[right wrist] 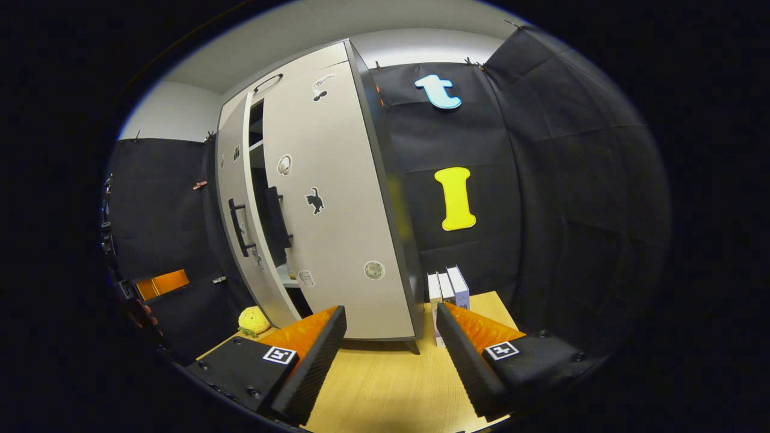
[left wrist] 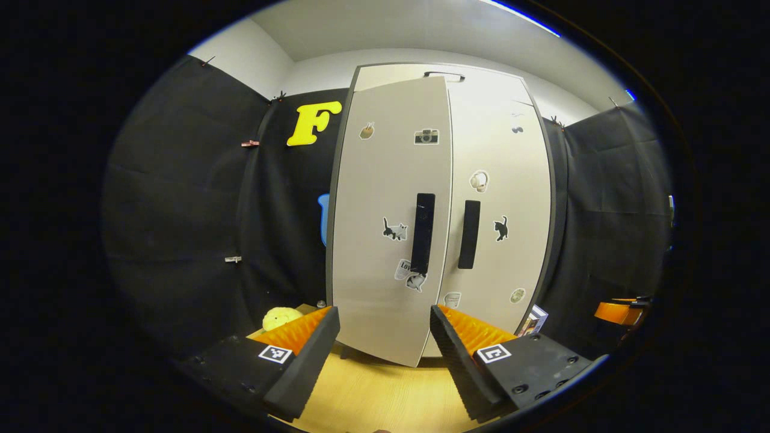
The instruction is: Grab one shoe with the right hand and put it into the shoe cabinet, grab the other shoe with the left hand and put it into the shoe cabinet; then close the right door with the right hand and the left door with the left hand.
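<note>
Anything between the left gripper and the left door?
No. In the left gripper view, bare table lies between the open left gripper and the left door.

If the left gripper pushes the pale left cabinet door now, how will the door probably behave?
The pale left cabinet door looks like a flat rigid panel, so it will probably swing as one piece without bending. It stands ajar in front of the right door, so a push should probably close it. Its face looks smooth; the tall black handle likely offers surer contact for the left gripper.
</note>
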Demonstrator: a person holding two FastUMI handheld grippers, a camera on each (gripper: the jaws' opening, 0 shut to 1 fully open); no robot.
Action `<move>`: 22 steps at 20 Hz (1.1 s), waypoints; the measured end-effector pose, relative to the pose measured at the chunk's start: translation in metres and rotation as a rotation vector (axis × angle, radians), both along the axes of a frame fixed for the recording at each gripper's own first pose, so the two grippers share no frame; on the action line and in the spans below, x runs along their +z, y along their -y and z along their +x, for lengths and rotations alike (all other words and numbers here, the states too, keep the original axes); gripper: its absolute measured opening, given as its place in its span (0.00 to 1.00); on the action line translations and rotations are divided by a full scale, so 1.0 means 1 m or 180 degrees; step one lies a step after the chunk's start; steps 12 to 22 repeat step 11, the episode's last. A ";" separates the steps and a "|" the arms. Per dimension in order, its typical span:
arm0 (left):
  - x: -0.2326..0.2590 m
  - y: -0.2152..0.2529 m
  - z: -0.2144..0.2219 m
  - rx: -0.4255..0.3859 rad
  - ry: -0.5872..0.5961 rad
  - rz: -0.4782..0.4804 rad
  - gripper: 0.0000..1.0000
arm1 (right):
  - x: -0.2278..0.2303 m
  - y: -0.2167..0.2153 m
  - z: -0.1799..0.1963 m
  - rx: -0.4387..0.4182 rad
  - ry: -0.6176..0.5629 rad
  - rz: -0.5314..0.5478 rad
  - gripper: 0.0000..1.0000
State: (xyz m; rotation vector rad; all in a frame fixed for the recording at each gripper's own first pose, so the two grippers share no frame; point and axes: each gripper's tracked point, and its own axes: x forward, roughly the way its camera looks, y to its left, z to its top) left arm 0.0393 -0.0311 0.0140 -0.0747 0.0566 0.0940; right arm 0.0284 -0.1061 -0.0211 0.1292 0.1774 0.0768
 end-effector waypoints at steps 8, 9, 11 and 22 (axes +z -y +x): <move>-0.005 -0.026 -0.033 -0.0197 0.0033 0.0118 0.95 | -0.001 -0.056 -0.041 -0.0223 0.0063 0.0001 0.98; -0.004 -0.029 -0.038 -0.0229 0.0053 0.0103 0.95 | -0.001 -0.065 -0.047 -0.0246 0.0068 -0.0008 0.98; -0.003 -0.043 -0.049 -0.0231 0.0109 0.0102 0.95 | 0.000 -0.082 -0.061 -0.0274 0.0099 -0.0019 0.98; -0.003 -0.043 -0.049 -0.0231 0.0109 0.0102 0.95 | 0.000 -0.082 -0.061 -0.0274 0.0099 -0.0019 0.98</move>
